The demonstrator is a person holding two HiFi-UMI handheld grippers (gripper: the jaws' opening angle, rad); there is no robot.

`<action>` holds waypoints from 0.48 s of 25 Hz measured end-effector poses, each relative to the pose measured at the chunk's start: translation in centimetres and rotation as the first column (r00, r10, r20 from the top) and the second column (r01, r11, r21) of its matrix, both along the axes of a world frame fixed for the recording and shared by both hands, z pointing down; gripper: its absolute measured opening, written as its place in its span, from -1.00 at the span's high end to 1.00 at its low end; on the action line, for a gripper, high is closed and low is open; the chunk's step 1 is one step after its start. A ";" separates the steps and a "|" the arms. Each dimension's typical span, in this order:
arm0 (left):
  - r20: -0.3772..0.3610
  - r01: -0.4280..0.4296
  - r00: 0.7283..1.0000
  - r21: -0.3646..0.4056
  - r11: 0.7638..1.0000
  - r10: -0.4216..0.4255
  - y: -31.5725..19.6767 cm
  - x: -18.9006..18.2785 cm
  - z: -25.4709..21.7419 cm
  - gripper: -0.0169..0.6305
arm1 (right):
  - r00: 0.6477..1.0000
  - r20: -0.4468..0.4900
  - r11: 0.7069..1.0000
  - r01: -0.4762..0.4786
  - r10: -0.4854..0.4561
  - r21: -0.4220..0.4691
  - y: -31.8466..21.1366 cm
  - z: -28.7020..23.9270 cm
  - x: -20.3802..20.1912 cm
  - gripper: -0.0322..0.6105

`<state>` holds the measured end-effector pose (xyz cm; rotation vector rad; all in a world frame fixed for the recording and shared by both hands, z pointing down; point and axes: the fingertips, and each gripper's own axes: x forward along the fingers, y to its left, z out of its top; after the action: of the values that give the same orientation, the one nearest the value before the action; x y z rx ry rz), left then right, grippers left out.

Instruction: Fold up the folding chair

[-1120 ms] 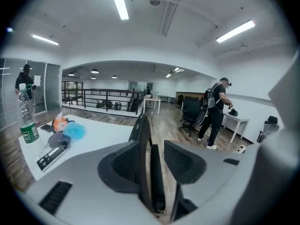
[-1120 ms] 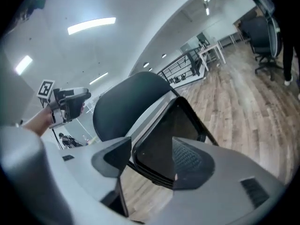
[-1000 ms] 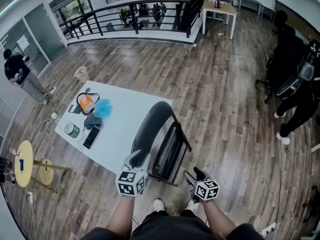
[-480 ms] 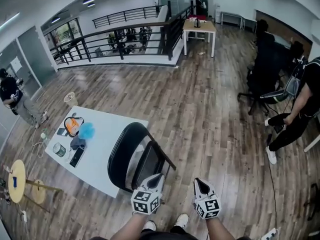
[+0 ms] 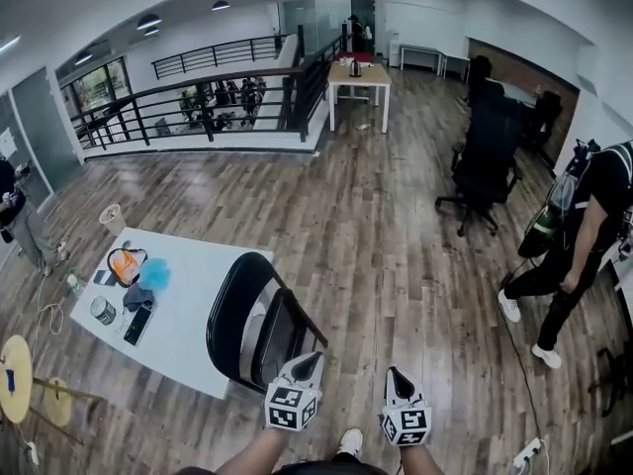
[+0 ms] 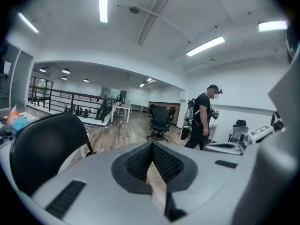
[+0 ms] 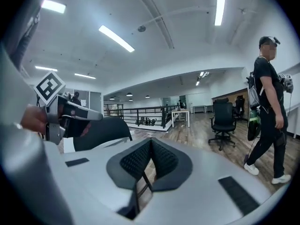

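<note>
The black folding chair point(image 5: 235, 313) stands beside the white table, its seat point(image 5: 287, 332) swung up close against the backrest. The backrest also shows at the left in the left gripper view point(image 6: 44, 149) and behind the other gripper in the right gripper view point(image 7: 101, 130). My left gripper point(image 5: 308, 358) is shut and empty, its tip just off the chair's near right corner. My right gripper point(image 5: 395, 373) is shut and empty too, over bare floor to the right of the chair. Both point forward, side by side.
The white table point(image 5: 198, 300) carries an orange pouch point(image 5: 124, 263), a blue tuft point(image 5: 155, 275), a tin point(image 5: 102, 310) and a phone point(image 5: 136, 325). A person point(image 5: 584, 236) stands at right, a black office chair point(image 5: 485, 156) beyond. A round stool point(image 5: 15, 364) is far left.
Both grippers were open by the chair's seat and are now shut and drawn back from it. The right gripper has risen level with the left. The chair sits further left in view.
</note>
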<state>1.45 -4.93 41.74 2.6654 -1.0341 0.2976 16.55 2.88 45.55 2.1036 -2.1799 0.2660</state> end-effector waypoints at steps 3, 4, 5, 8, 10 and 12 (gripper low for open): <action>-0.001 0.001 1.000 0.043 0.999 -0.001 2.2 -2.7 -0.2 0.93 | 0.999 -0.040 1.000 -0.026 0.026 0.014 2.3 -1.0 -2.3 0.85; -0.003 0.001 1.000 0.048 0.999 -0.001 2.8 -3.5 -0.3 0.93 | 0.997 -0.071 0.999 -0.031 0.033 0.019 2.8 -1.6 -3.1 0.85; -0.007 0.000 1.000 0.050 0.999 0.001 3.3 -4.3 -0.5 0.93 | 0.994 -0.103 0.999 -0.037 0.040 0.025 3.2 -2.2 -3.9 0.85; -0.016 -0.002 1.000 0.047 0.999 0.002 5.0 -6.8 -0.9 0.93 | 0.986 -0.152 0.997 -0.060 0.067 0.050 4.4 -4.1 -6.2 0.86; -0.018 0.000 1.000 0.047 0.999 0.001 6.3 -8.4 -1.0 0.93 | 0.983 -0.163 0.995 -0.070 0.080 0.066 5.3 -4.9 -7.7 0.86; -0.023 0.001 1.000 0.056 0.998 0.000 7.6 -9.8 -1.2 0.93 | 0.983 -0.163 0.994 -0.076 0.088 0.080 6.5 -5.6 -9.0 0.86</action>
<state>-8.30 2.70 40.57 2.7114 -1.0506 0.2411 7.60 9.34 39.98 2.1701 -2.0414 0.0152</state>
